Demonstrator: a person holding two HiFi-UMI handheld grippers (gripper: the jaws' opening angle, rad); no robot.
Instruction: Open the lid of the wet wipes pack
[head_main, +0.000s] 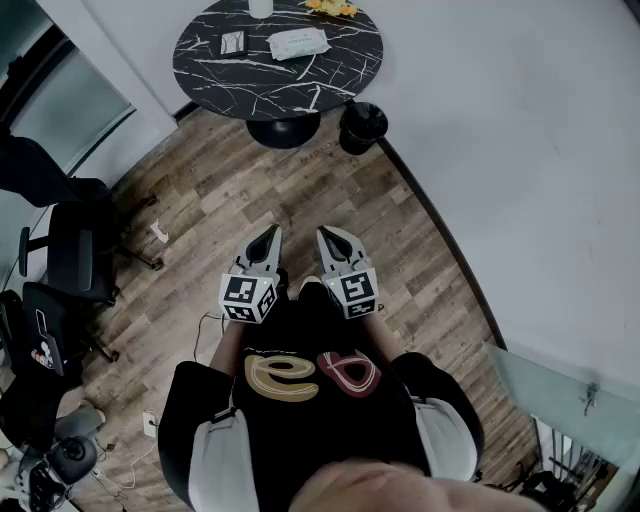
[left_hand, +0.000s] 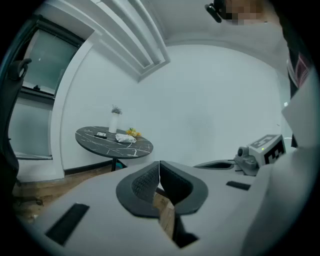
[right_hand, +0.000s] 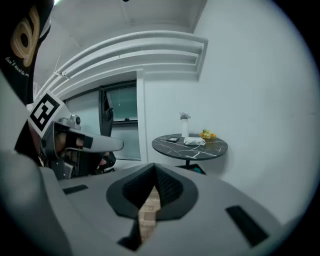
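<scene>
Both claws are pressed together, nothing pinched. Head view: my left claw (head_main: 270, 236) and right claw (head_main: 327, 238) sit side by side in front of my chest, over the wood floor (head_main: 200, 190). The wipes pack (head_main: 298, 42) lies on the round black table (head_main: 330, 80), well apart from both, with a black bin (head_main: 362, 125) beside the table. Left gripper view: left claw (left_hand: 159, 167) tips meet, the pack (left_hand: 125, 138) far off on the table (left_hand: 137, 148). Right gripper view: right claw (right_hand: 154, 172) tips meet, the pack (right_hand: 194, 141) on the table (right_hand: 212, 150) ahead.

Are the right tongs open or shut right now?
Shut: the right tongs meet tip to tip in their own view, with nothing between them.
</scene>
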